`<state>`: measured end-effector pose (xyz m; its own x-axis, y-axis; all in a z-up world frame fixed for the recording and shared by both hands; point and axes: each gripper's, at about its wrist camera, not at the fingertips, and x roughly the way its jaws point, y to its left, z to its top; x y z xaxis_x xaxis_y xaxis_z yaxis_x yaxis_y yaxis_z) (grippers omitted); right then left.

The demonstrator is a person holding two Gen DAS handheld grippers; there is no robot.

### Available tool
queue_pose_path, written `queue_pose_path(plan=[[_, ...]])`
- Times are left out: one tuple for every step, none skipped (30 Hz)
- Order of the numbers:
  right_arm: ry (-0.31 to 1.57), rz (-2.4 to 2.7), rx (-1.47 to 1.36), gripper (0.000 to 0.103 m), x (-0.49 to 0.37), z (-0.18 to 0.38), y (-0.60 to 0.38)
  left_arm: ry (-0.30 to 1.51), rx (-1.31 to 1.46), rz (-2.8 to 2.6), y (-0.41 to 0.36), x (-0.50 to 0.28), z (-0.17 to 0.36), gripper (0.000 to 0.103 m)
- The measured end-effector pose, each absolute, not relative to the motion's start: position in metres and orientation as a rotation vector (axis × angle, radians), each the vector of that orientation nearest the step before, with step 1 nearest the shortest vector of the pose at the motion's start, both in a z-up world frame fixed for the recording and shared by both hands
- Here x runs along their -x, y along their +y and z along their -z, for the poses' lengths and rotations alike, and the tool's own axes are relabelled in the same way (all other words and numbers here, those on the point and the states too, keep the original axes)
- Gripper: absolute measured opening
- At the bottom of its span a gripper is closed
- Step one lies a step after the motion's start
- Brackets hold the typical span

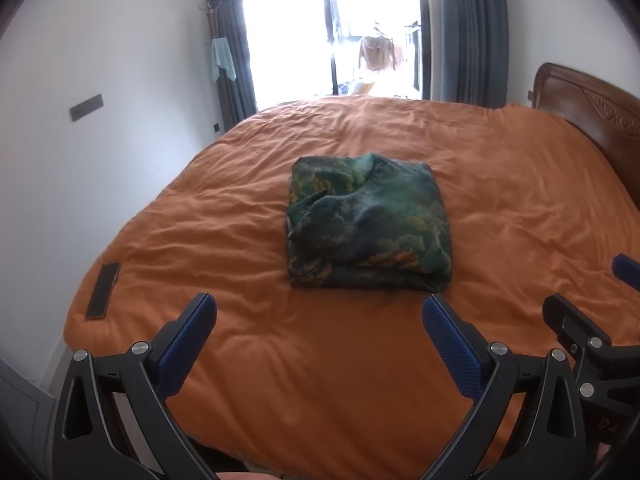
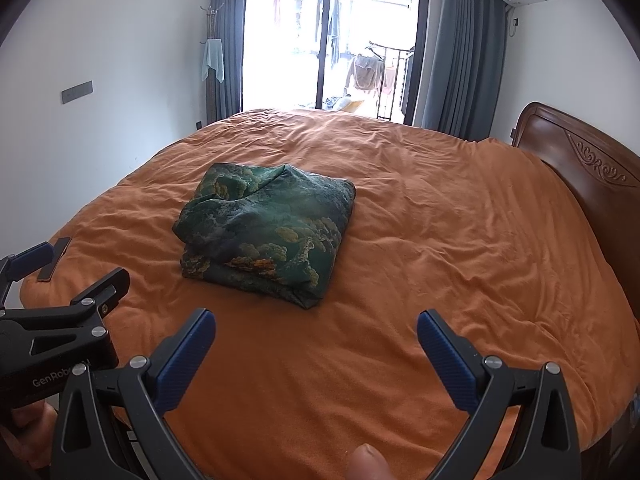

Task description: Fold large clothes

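Folded green patterned garment [image 1: 368, 224] lying mid-bed on the orange duvet [image 1: 500, 208], touched by neither gripper. Left gripper [image 1: 320, 320] and right gripper [image 2: 316, 332] both spread wide, empty, hovering just short of the garment's near edge. Dark phone [image 1: 103, 290] well left of the garment; wooden headboard [image 2: 580, 160] far right

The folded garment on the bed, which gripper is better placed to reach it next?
Probably left. The garment lies straight ahead of the open left gripper, but off to the left of the open right gripper. Neither touches it.
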<state>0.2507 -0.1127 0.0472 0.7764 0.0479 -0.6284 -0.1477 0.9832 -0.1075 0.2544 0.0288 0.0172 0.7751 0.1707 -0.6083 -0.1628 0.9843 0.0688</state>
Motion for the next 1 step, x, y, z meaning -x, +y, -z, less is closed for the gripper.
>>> queue_pose_path(plan=[[0.674,-0.107,0.153,0.102,-0.2508,-0.0471,-0.1128,0.657,-0.014,-0.182,0.0284,-0.2539,-0.0171,0.102]])
